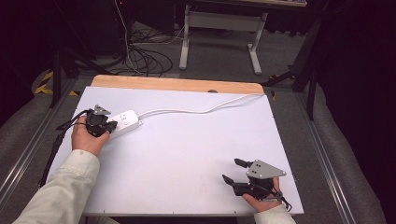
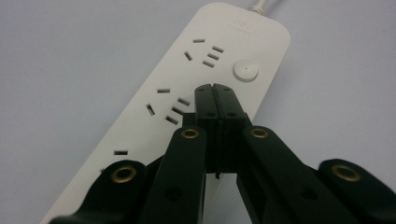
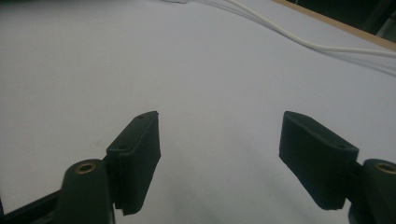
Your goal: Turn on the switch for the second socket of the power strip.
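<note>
A white power strip [image 1: 125, 122] lies at the left of the white table, its white cable [image 1: 196, 111] running right toward the far edge. My left gripper [image 1: 111, 126] hovers over the strip's near half, jaws pressed together with nothing between them. In the left gripper view the strip [image 2: 154, 98] shows several socket groups and a round button [image 2: 245, 71] just beyond my shut left gripper [image 2: 215, 88]. My right gripper [image 1: 232, 170] rests near the front right of the table, open and empty. Its two pads [image 3: 136, 154] stand wide apart above bare table in the right gripper view.
The white table top [image 1: 187, 154] has a wooden strip [image 1: 177, 84] along its far edge. Beyond it stand a metal table frame [image 1: 219, 37] and loose floor cables [image 1: 144, 56]. The strip's cable [image 3: 299, 39] crosses the far part of the right gripper view.
</note>
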`<state>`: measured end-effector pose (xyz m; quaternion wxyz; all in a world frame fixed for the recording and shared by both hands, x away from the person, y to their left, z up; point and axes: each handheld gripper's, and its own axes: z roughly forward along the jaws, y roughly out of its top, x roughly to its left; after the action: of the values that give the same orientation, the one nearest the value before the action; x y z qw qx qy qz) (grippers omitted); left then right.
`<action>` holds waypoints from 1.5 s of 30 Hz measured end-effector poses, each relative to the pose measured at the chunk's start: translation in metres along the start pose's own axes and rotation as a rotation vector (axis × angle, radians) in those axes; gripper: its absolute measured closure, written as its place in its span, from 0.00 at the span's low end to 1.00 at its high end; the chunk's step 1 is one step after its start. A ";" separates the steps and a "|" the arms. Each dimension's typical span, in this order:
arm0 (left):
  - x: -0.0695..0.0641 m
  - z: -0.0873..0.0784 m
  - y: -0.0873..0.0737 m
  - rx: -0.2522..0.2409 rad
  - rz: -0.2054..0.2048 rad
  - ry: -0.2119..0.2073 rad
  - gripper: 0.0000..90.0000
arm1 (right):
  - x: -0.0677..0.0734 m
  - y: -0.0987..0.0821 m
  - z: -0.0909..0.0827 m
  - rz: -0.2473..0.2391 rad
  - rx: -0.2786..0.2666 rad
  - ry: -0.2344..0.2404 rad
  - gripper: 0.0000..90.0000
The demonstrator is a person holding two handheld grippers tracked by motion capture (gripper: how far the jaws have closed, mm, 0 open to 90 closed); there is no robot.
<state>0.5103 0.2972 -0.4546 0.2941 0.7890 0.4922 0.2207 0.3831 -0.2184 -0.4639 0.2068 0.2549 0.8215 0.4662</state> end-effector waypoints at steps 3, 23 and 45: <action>-0.001 0.000 0.000 0.002 0.002 0.003 1.00 | 0.000 0.000 0.000 0.000 0.000 -0.001 0.33; -0.002 0.001 0.001 0.021 0.008 0.010 1.00 | 0.001 0.000 -0.001 0.002 0.000 -0.002 0.33; -0.002 0.002 0.002 0.028 -0.011 0.009 1.00 | 0.001 -0.001 -0.001 -0.001 0.001 -0.001 0.33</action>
<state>0.5118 0.2938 -0.4554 0.2818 0.7895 0.5008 0.2157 0.3812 -0.2188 -0.4641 0.2072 0.2546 0.8220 0.4654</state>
